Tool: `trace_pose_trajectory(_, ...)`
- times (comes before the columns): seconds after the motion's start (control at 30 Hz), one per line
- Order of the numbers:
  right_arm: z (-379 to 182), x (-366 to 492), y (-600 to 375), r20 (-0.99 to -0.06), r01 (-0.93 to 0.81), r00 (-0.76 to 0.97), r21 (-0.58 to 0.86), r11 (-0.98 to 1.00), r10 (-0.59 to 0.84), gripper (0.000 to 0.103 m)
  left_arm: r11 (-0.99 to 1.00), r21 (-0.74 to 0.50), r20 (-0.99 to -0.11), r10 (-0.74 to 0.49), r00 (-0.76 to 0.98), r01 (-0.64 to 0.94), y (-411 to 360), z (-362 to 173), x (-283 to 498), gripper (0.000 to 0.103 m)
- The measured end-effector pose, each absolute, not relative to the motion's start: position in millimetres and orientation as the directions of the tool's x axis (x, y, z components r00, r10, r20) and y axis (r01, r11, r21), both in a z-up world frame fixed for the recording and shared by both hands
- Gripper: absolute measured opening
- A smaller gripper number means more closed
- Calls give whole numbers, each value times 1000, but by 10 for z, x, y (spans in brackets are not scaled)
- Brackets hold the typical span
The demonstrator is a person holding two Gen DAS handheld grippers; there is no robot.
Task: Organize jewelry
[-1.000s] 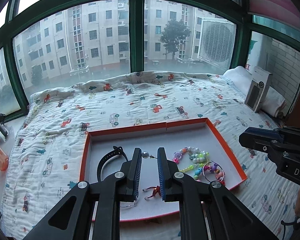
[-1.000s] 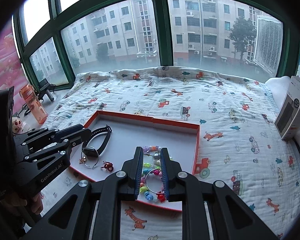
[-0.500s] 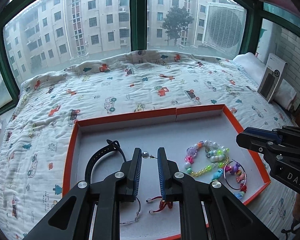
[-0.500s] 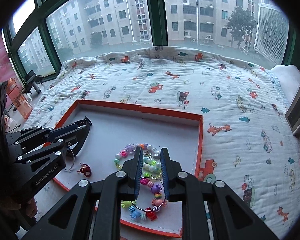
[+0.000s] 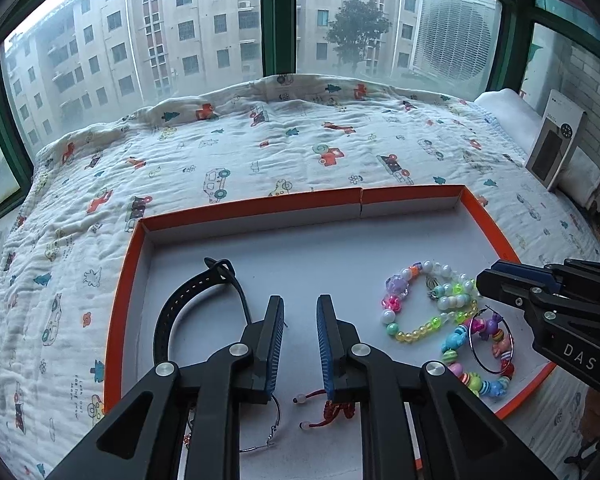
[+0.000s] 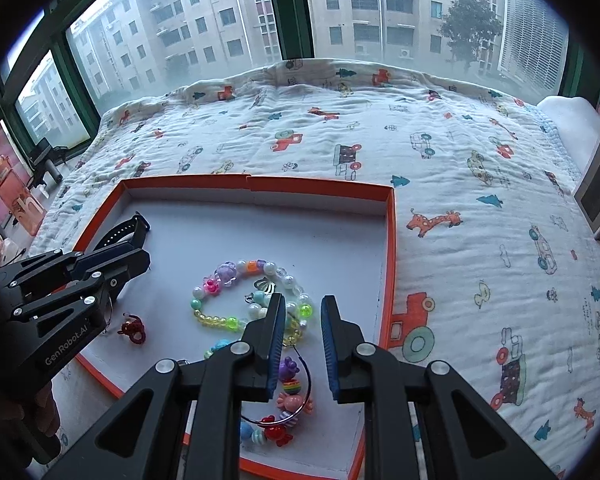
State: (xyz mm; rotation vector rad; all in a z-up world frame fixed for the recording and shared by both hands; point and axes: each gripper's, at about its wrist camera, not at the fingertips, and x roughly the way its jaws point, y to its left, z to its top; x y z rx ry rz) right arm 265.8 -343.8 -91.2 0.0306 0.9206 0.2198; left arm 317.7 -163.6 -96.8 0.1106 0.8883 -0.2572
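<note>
Nearest the left wrist camera, the left tongs (image 5: 300, 312) stand narrow and are opening, with nothing between the pads, above a small red knotted cord bracelet (image 5: 334, 410) and a thin silver wire bangle (image 5: 274, 420) on the tray floor. The right tongs (image 6: 302, 312) are likewise narrow and opening, empty, poised over a thin metal hoop strung with bright cartoon charms (image 6: 288, 396). Just beyond lies a pastel beaded bracelet (image 6: 236, 280), tangled against the hoop, and further left a black rubber watch strap (image 5: 196, 292). All sit in a shallow white cardboard tray with an orange rim (image 5: 416, 194), on a bed with a white quilt printed with toy cars (image 6: 460, 184) by green-framed windows (image 5: 278, 16). The likely trouble: closing on the hoop could snag the beaded strand and drag both out together, and such narrow tongs may slip off thin wire or pinch the quilt-soft tray floor. Counted: two tongs, one tray, and five pieces that I can separate, though the bead heap may hide a sixth.
</note>
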Motion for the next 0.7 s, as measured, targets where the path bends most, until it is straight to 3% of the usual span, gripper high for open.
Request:
trace_pose_trajectory(0.13,-895,2634,-3466,-783,-172,588,123,977,202,30,966,8,-765,-161,623,260,-1639,-912,3120,48)
trace_pose_trajectory(0.33,-811,2550,-3505,-775,-162,599,129,978,202,30,963,13,-745,-170,645,269,-1632,-732,2983,50)
trace_pose_trajectory(0.43,-748,2475,-3505,-771,-157,608,122,980,193,32,965,19,-730,-167,663,263,-1615,-602,2866,60)
trace_pose_trajectory(0.57,-628,2343,-3486,-754,-154,633,102,983,178,46,968,33,-703,-155,694,250,-1561,-402,2664,73)
trace_pose_trajectory(0.7,-508,2194,-3467,-741,-145,650,95,985,167,48,967,46,-680,-155,717,252,-1510,-213,2441,82)
